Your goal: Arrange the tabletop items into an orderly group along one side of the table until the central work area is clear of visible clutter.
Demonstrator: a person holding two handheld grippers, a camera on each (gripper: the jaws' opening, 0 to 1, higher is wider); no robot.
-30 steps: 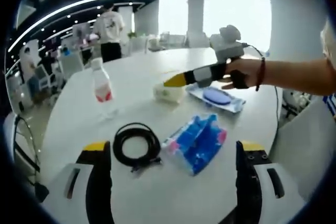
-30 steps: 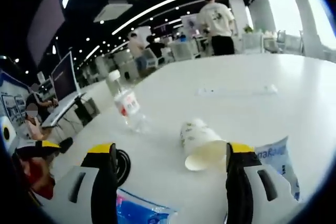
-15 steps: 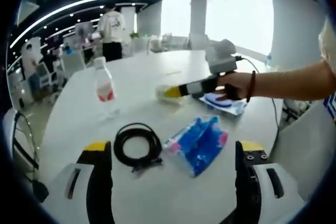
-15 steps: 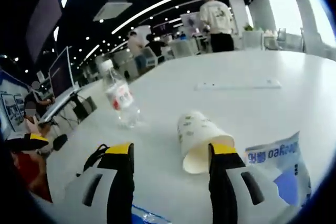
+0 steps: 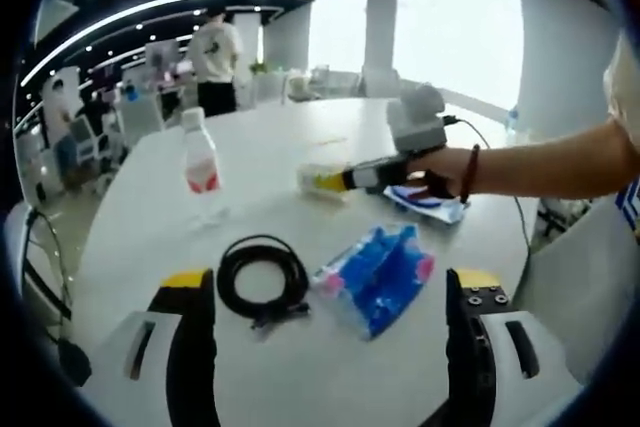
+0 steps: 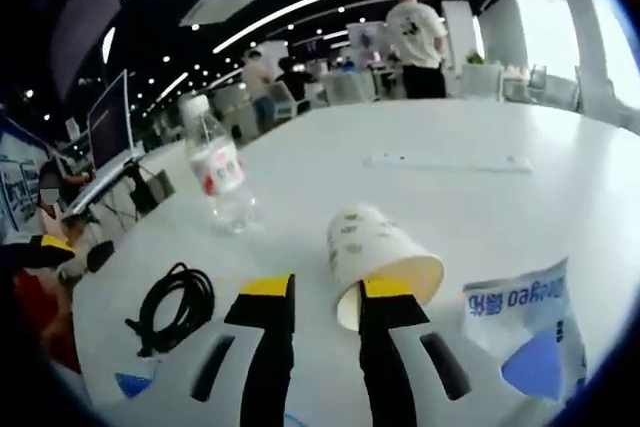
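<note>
A paper cup (image 6: 372, 245) lies on its side on the white table (image 5: 300, 377), mouth towards me. My right gripper (image 6: 328, 287) has its jaws drawn close around the cup's near rim, one outside the wall and one at the mouth, with a small gap still showing. From the left gripper view the right gripper (image 5: 335, 182) reaches in from the right and meets the paper cup (image 5: 316, 179). My left gripper (image 5: 329, 278) stands wide open and holds nothing, just short of a black cable coil (image 5: 262, 277) and a blue packet (image 5: 375, 275).
A water bottle (image 5: 200, 162) stands upright at the left, beyond the coil. A blue-and-white pouch (image 6: 525, 327) lies right of the cup. A flat white strip (image 6: 445, 162) lies farther back. People, chairs and desks are beyond the table's far edge.
My right gripper's jaws have narrowed from wide apart to almost together as it moved up to the cup's rim. The left gripper has stayed open and almost still.
</note>
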